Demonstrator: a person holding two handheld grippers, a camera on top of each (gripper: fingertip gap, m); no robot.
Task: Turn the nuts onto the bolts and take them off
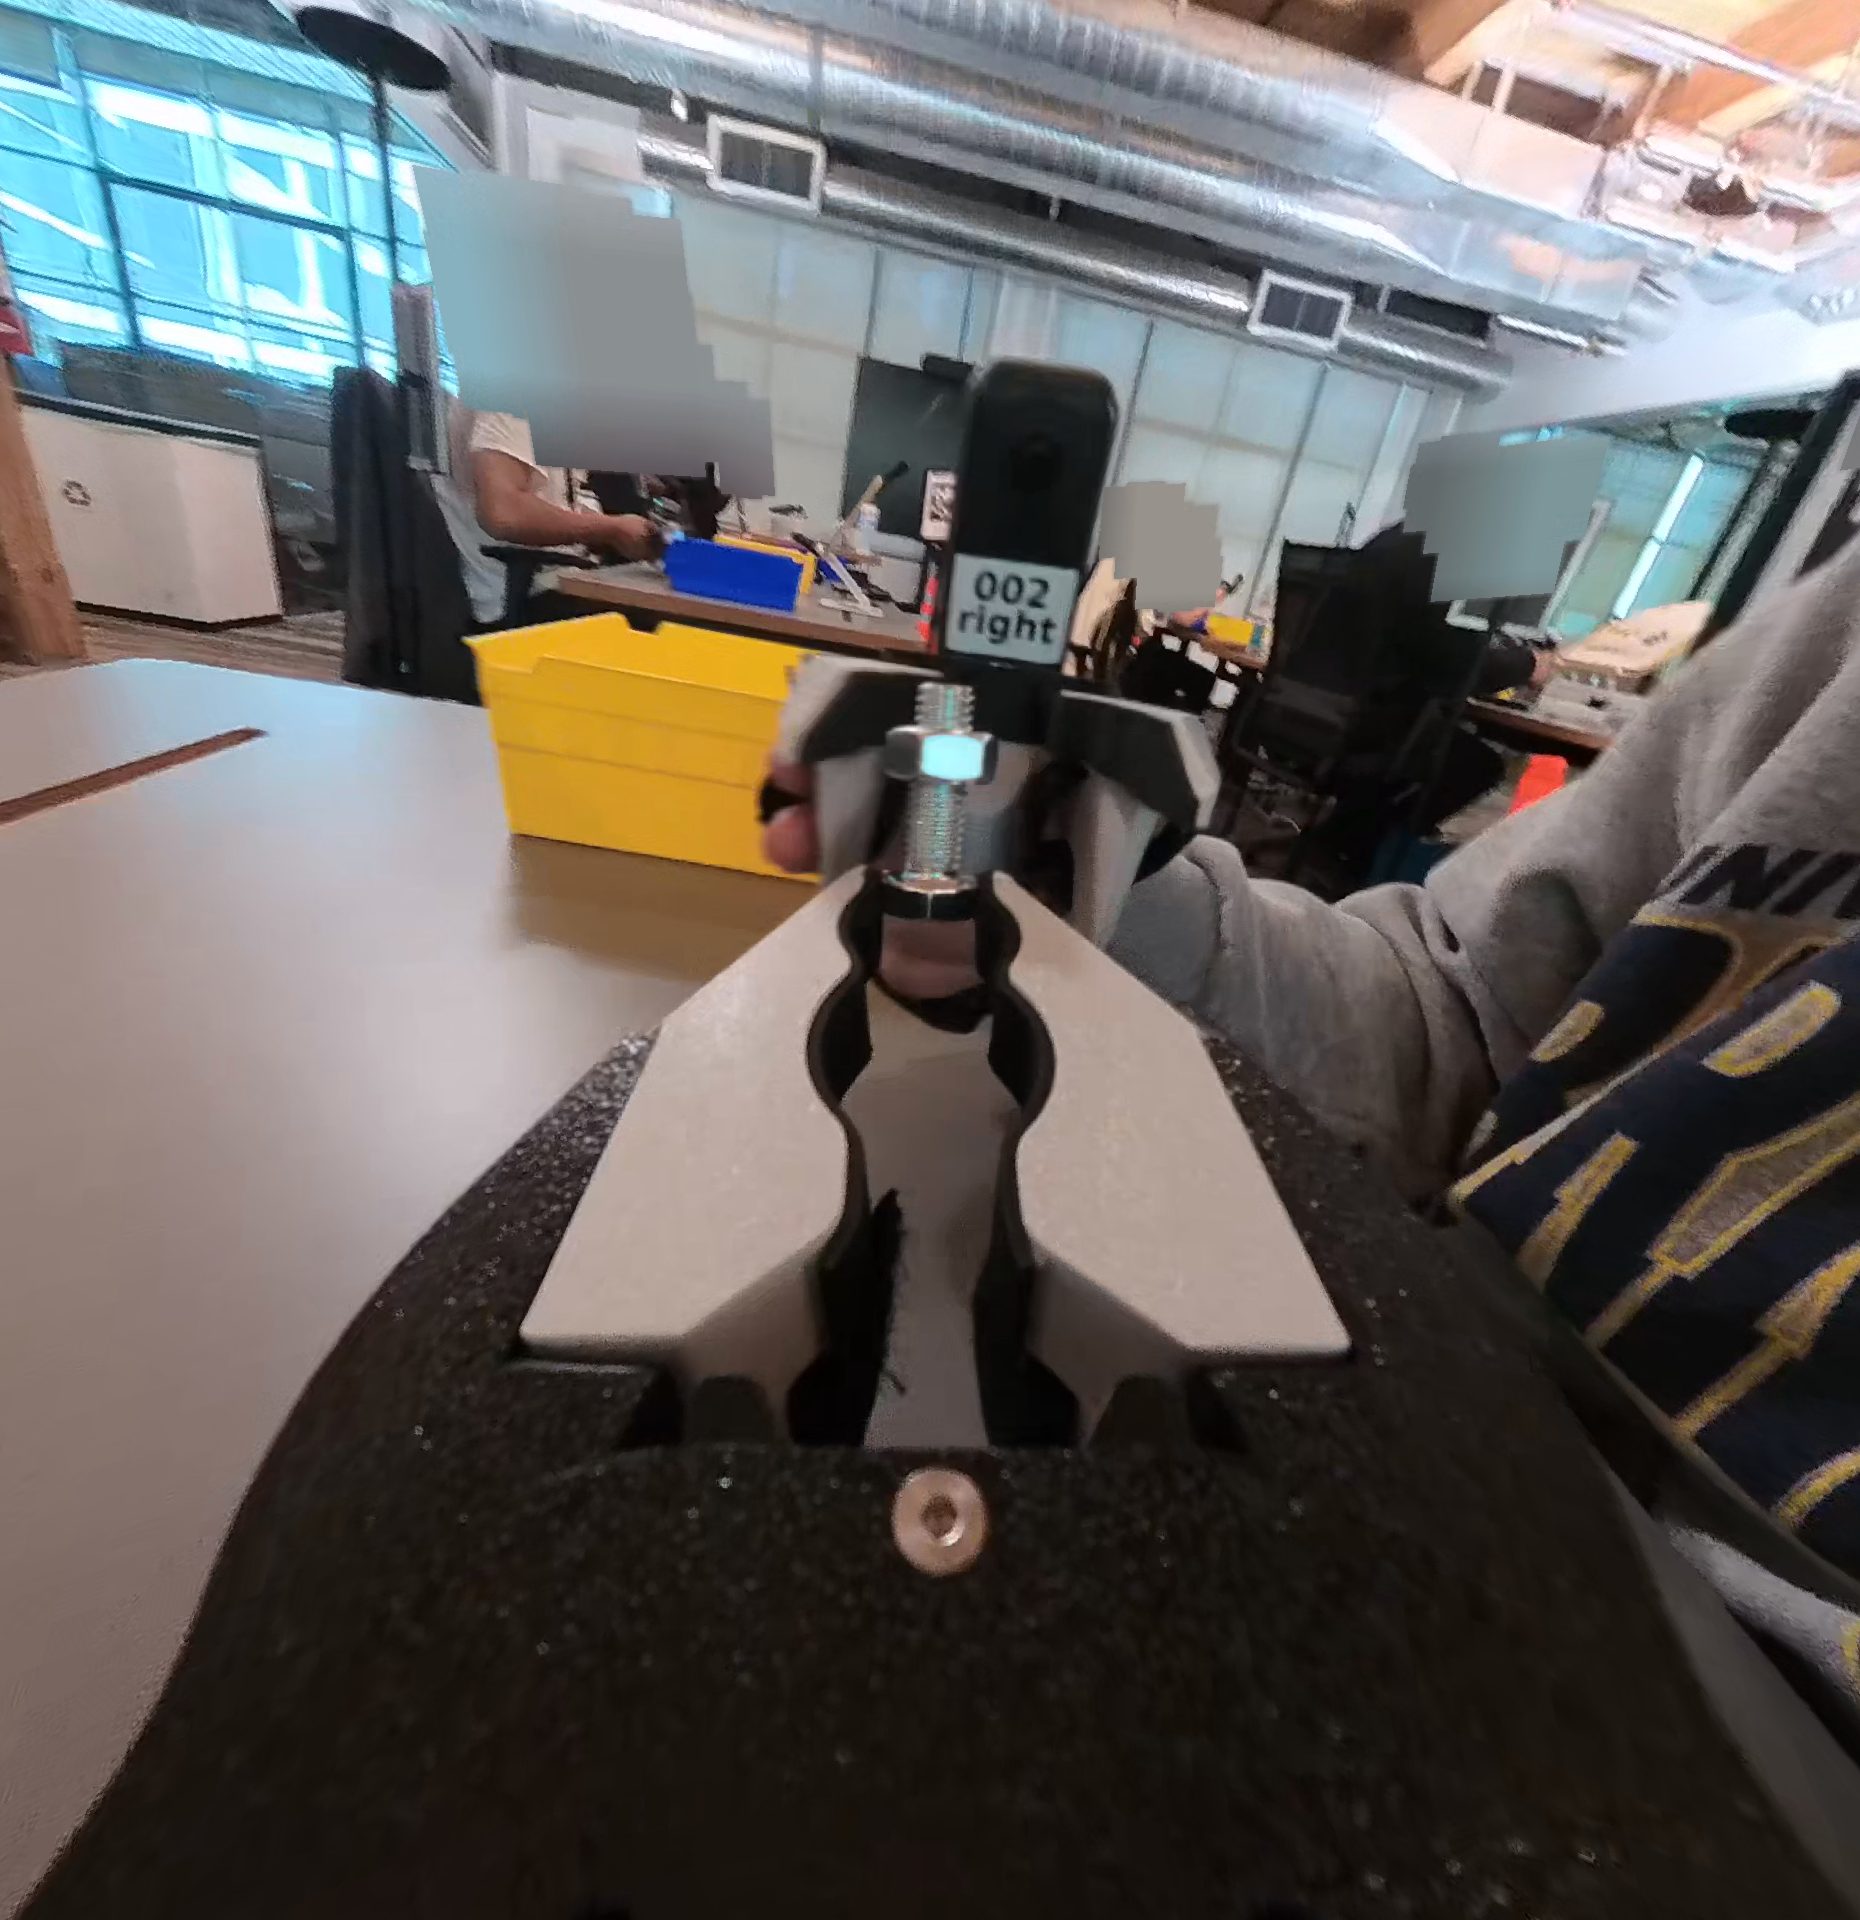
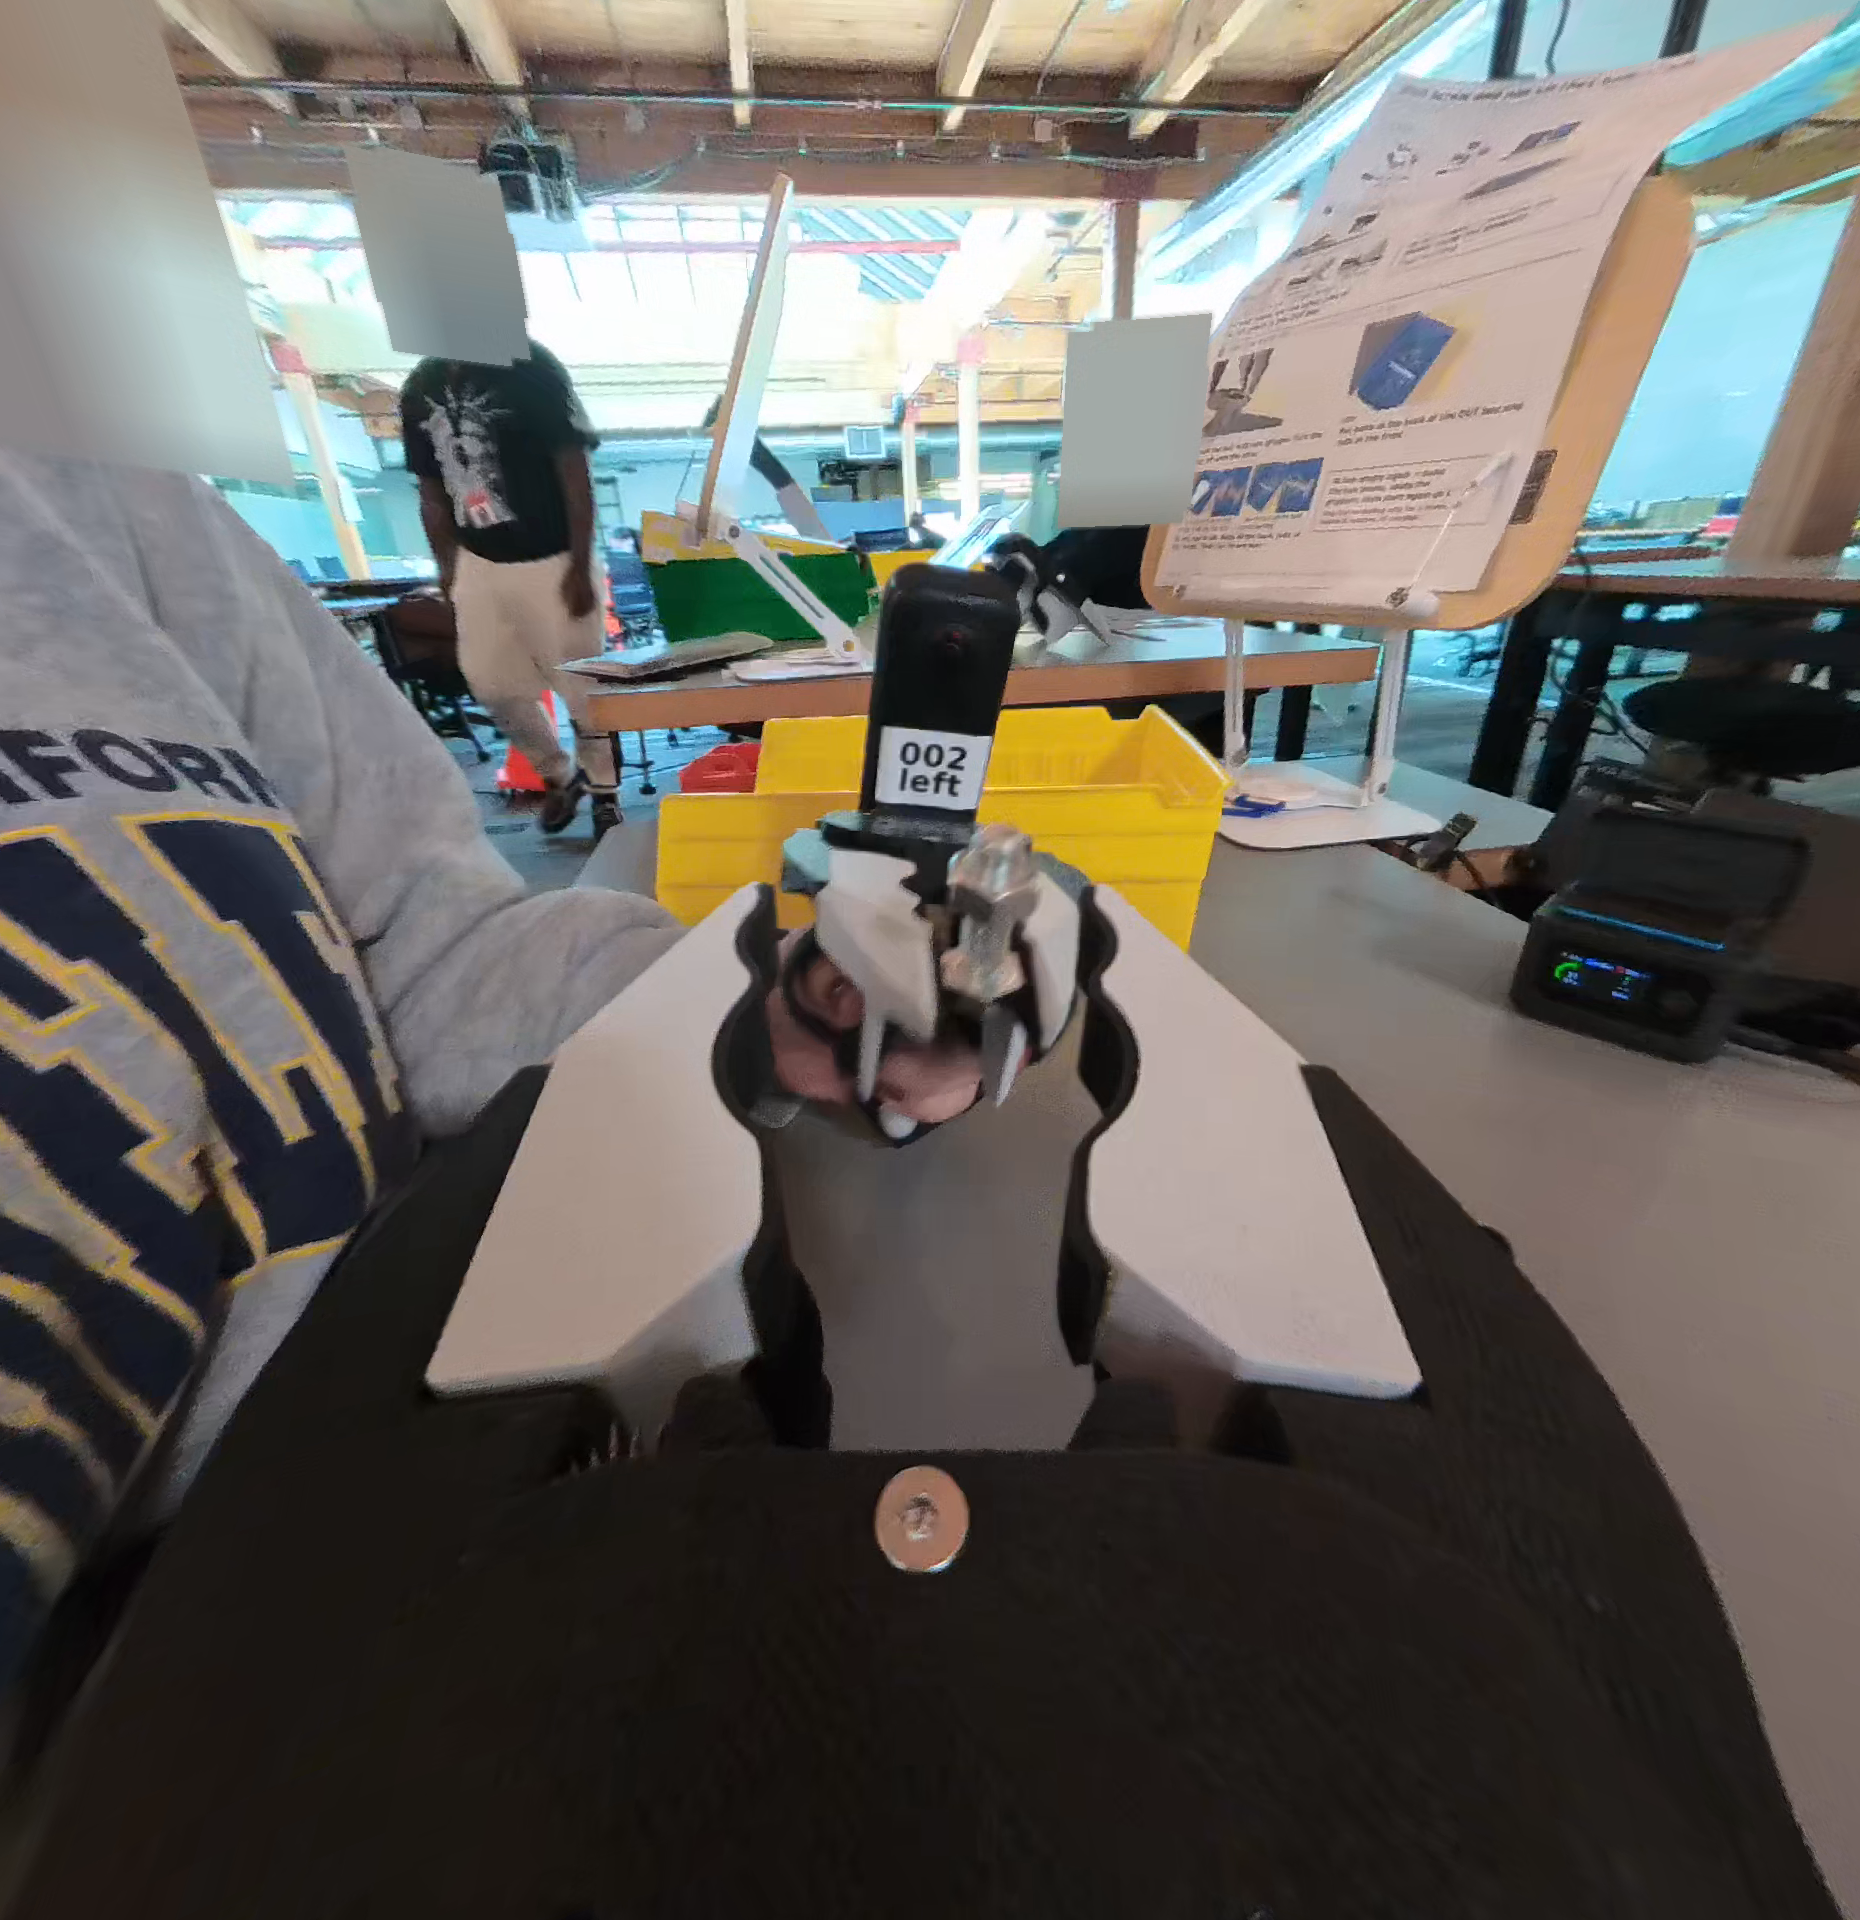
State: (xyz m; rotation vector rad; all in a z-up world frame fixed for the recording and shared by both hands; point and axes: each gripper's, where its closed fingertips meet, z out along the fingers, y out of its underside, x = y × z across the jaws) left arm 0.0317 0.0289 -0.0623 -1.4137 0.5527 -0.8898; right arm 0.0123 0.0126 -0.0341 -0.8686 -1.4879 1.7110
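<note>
A silver bolt [image 1: 934,831] stands upright above the table, its head clamped between the tips of my left gripper [image 1: 926,899], which is shut on it. A silver hex nut [image 1: 941,753] sits on the thread near the top. My right gripper [image 1: 978,821] faces the left one from the far side, with its grey fingers [image 1: 838,800] spread on either side of the nut. In the right wrist view my right gripper [image 2: 926,914] is open, its tips wide apart around the left gripper [image 2: 967,987], the bolt [image 2: 983,940] and the nut [image 2: 993,868].
A yellow bin [image 1: 635,748] stands on the grey table [image 1: 230,1039] just behind the grippers; it also shows in the right wrist view [image 2: 1092,821]. A black device with a small screen [image 2: 1632,977] and a stand holding a printed sheet [image 2: 1425,343] are to the right. The person's grey sleeve [image 1: 1373,987] is close by. My left and right fingertips are right by each other.
</note>
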